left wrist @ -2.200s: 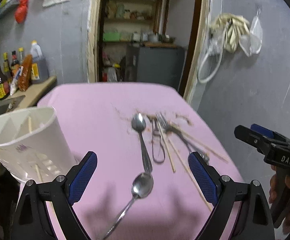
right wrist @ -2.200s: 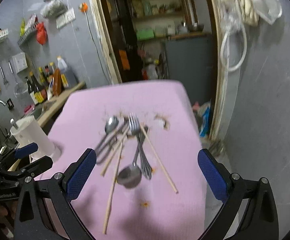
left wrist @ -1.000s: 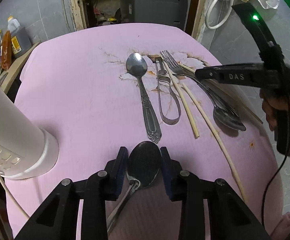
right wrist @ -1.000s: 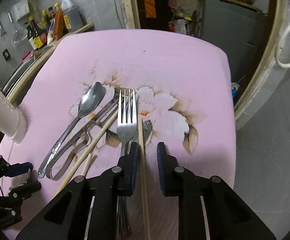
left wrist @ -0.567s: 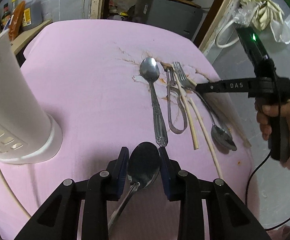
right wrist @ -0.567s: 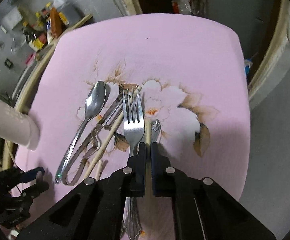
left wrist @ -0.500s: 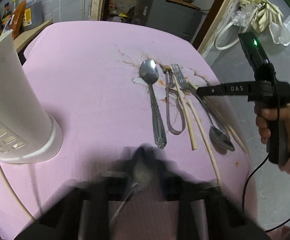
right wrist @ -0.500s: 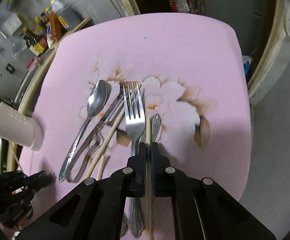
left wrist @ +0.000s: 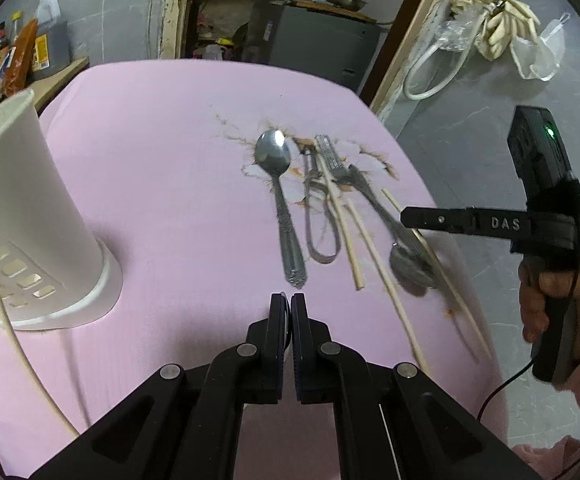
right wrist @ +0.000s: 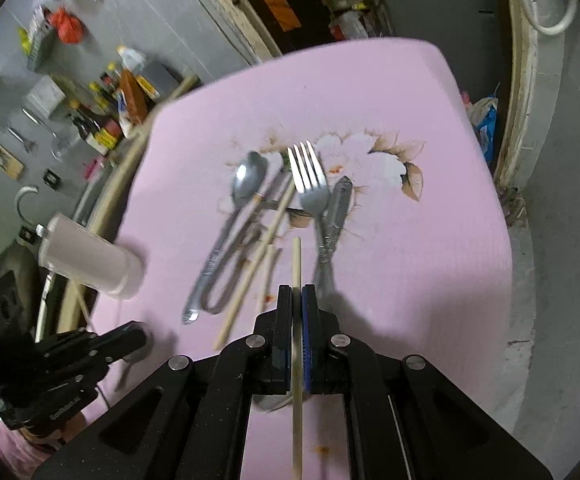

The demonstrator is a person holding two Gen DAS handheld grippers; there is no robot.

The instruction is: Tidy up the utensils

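Ahead of the closed black left gripper [left wrist: 289,306] lies a pink tablecloth [left wrist: 162,168] printed with a white, brown-edged flower [right wrist: 374,160]. Left of the jaws stands a white plastic holder [left wrist: 30,216].

Pink table [left wrist: 162,168]: utensils [left wrist: 286,216], white holder [left wrist: 22,216]

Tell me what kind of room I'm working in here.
Most likely a home kitchen or its dining corner: sauce bottles crowd a counter by the wall, utensils hang on the wall, and a white cutlery holder stands on the pink-covered table beside scattered cutlery.
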